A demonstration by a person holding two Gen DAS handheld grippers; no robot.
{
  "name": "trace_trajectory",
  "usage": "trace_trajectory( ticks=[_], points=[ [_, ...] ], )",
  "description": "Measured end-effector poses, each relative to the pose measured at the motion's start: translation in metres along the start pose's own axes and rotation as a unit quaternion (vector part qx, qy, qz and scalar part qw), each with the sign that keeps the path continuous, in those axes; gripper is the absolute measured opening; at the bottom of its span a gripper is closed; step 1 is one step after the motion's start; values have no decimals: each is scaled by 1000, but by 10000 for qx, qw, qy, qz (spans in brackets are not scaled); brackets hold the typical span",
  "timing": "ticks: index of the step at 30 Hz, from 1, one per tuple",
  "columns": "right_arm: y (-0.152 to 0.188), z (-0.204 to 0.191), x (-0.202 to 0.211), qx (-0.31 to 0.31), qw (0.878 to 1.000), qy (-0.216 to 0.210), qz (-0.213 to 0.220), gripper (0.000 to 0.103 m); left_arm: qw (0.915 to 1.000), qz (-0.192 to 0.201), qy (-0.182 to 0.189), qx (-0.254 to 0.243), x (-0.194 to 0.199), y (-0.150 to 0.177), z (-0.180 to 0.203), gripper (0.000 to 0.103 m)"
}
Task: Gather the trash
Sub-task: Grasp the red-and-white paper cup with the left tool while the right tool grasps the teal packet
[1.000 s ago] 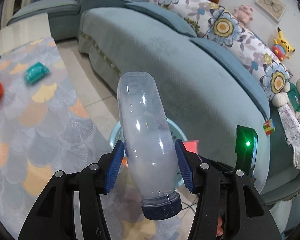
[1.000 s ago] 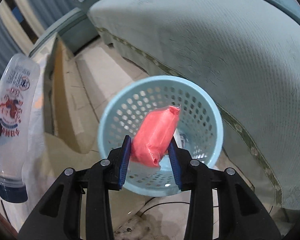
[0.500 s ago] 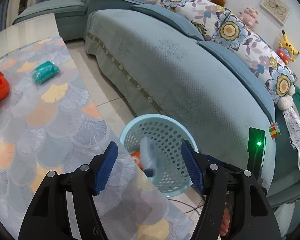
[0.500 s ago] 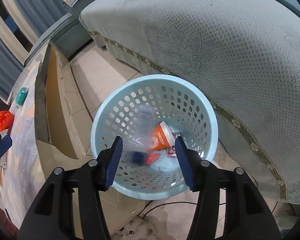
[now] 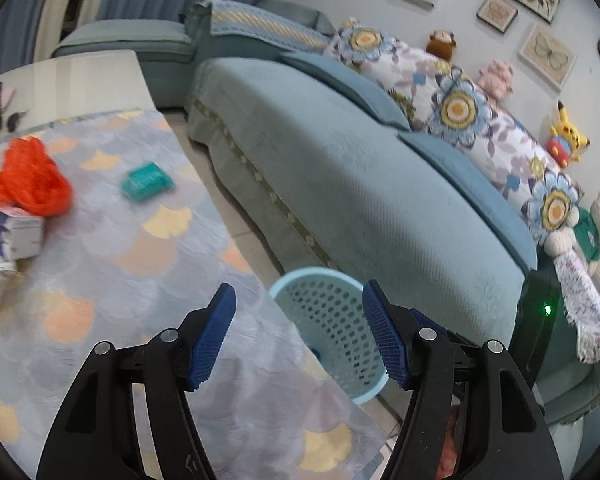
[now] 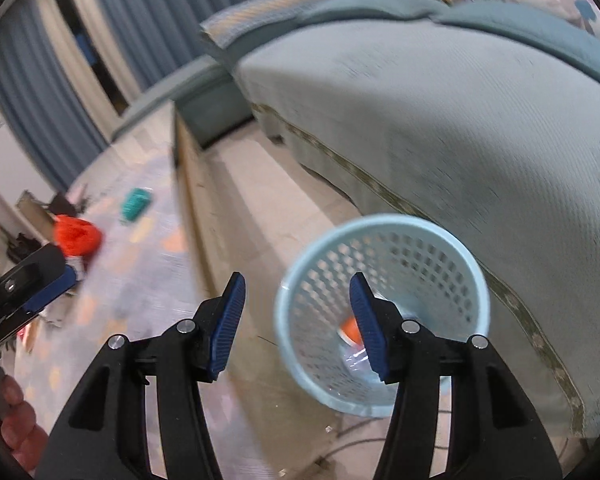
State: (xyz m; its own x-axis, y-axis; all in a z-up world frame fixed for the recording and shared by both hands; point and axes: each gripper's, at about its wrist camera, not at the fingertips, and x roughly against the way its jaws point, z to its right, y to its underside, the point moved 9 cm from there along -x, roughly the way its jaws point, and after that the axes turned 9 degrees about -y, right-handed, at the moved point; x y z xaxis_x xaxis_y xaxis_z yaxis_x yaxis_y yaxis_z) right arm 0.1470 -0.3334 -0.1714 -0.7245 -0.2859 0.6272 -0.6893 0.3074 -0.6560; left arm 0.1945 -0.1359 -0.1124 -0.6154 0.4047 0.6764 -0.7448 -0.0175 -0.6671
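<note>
A light blue perforated basket (image 5: 332,320) (image 6: 384,320) stands on the floor between the table and the sofa. Dropped trash lies at its bottom: an orange packet (image 6: 350,330) and a clear plastic piece (image 6: 356,360). My left gripper (image 5: 298,334) hangs open and empty above the table edge, beside the basket. My right gripper (image 6: 296,324) is open and empty too, over the basket's left rim. On the table lie a teal packet (image 5: 146,180) (image 6: 134,204), an orange crumpled bag (image 5: 30,182) (image 6: 78,234) and a small white box (image 5: 14,232).
The table wears a grey cloth with fan patterns (image 5: 100,280). A teal sofa (image 5: 360,184) with floral cushions and plush toys runs along the right. The left gripper's body (image 6: 24,280) and fingers of a hand (image 6: 16,420) show at the right wrist view's left edge.
Both grippers opened: the clear bottle left the left one and the pink-red packet left the right one, both falling into the basket. Both grippers then rose and drew back from it.
</note>
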Motion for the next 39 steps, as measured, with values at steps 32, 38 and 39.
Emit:
trace_trajectory(
  ticks=[32, 38, 39],
  points=[
    [-13, -197, -181, 1283, 9867, -583, -814, 50, 9003, 881, -3182, 2836, 171, 44, -429, 75],
    [-24, -193, -200, 1101, 9864, -712, -990, 51, 8975, 570, -3114, 3069, 149, 44, -450, 64],
    [-26, -192, -204, 1037, 9864, -730, -1043, 51, 8976, 606, -3159, 3014, 149, 42, -450, 62]
  ],
)
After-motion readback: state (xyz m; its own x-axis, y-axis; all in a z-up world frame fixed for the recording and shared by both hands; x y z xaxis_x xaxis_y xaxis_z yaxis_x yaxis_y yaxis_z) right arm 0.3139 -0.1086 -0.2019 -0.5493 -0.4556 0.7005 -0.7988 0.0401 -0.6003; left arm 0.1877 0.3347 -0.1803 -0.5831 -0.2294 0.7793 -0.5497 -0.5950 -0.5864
